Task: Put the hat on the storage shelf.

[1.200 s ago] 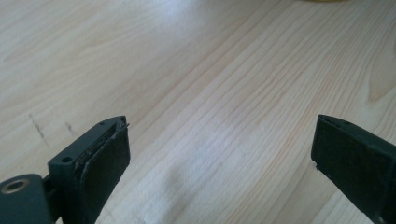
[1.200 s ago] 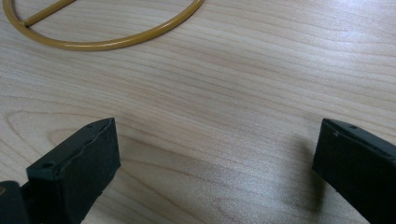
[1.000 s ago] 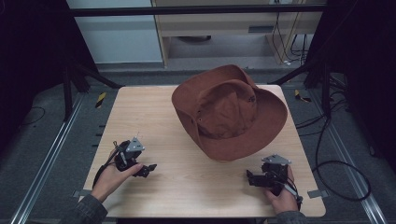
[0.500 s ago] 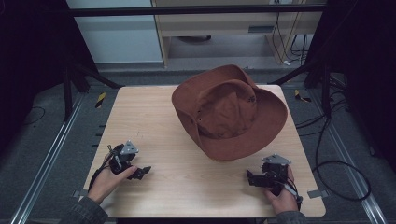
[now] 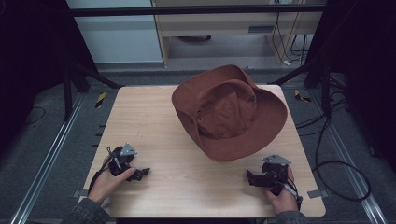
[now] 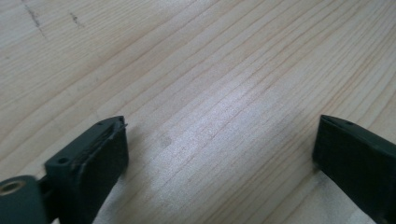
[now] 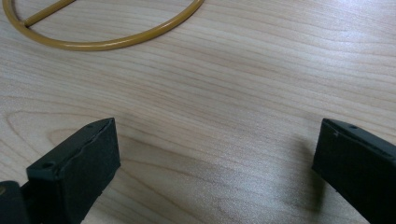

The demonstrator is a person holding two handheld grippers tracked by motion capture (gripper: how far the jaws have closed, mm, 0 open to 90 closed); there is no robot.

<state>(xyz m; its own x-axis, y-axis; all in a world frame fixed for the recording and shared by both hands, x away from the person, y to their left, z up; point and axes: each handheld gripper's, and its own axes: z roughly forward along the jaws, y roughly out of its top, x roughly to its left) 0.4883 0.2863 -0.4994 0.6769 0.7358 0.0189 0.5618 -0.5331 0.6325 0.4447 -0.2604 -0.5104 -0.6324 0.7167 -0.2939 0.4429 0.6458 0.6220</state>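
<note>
Looking from the biggest thing down, we see the room first: dark curtains at both sides, a pale cabinet and a wooden shelf unit behind, grey floor with cables. Next comes the table (image 5: pixel 154 121), pale wood grain, bare but for one thing. That is the hat (image 5: pixel 229 112), brown and wide-brimmed, lying crown-down toward the far right part of the table, its brim reaching close to the far edge and the right edge; its long axis runs roughly from far left to near right. We hold the right gripper (image 5: pixel 251 179) near the near right corner, jaws wide apart on nothing, just short of the brim's near rim, so it is the nearer one. Our left gripper (image 5: pixel 143 172) rests by the near left corner, also wide and empty, well apart from the hat.
</note>
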